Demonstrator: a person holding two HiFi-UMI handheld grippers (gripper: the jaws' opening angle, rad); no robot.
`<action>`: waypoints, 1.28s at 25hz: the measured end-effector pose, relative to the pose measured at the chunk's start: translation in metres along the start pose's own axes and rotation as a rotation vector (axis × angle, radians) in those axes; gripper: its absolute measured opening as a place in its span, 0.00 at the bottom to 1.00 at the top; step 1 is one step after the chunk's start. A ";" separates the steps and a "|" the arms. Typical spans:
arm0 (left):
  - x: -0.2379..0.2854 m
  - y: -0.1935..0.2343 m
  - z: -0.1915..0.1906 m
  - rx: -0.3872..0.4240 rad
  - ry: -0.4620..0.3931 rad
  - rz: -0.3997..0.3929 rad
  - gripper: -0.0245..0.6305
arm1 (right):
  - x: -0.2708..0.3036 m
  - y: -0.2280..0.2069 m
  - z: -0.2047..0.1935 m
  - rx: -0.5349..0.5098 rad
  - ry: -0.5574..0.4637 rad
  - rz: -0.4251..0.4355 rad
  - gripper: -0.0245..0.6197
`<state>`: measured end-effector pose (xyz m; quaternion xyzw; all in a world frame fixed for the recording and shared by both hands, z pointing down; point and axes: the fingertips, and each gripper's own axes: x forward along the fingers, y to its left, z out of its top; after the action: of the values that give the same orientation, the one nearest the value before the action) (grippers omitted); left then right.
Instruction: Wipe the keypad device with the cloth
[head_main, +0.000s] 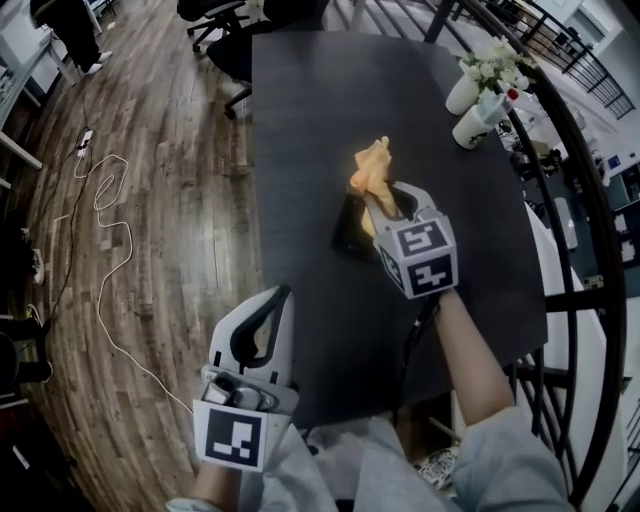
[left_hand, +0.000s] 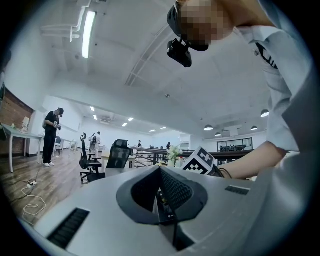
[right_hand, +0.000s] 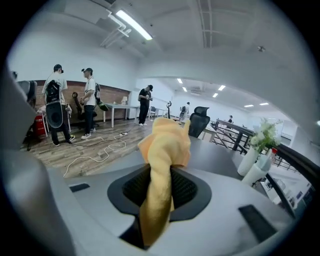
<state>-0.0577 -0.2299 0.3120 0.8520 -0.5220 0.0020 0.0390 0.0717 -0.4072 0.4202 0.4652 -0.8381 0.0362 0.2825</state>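
Keypad device (head_main: 349, 230) lies flat on the dark table (head_main: 310, 110), near the middle, and the right gripper (head_main: 382, 200) hangs directly above it. It looks like a rigid, dark, low slab, probably light enough to slide under a wipe, so it seems wiser to press gently or to steady it at one edge. The cloth (head_main: 372, 168) is yellow, soft and limp. The right gripper has its jaws closed on the middle of the cloth, which is bunched there, so one end stands up beyond the tips and the other end trails back into the body of the tool. The left gripper (head_main: 270, 305) is held low beside the near edge of the table, well apart from the device, with its jaws together and nothing between them.

Most of the device is covered by the right gripper and the cloth, and neither gripper view shows it. Its keys cannot be made out, and whether the cloth touches it cannot be told.
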 end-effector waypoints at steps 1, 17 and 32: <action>-0.001 0.001 0.000 -0.001 -0.002 0.005 0.06 | 0.005 0.004 0.003 -0.015 0.004 0.015 0.19; -0.005 0.006 -0.001 -0.006 0.002 0.015 0.06 | 0.030 0.000 -0.008 0.133 0.070 0.074 0.19; 0.016 -0.025 -0.001 0.004 0.010 -0.097 0.06 | -0.023 -0.063 -0.063 0.248 0.100 -0.077 0.19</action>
<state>-0.0279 -0.2328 0.3124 0.8764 -0.4800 0.0053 0.0397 0.1591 -0.4053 0.4489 0.5259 -0.7936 0.1519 0.2655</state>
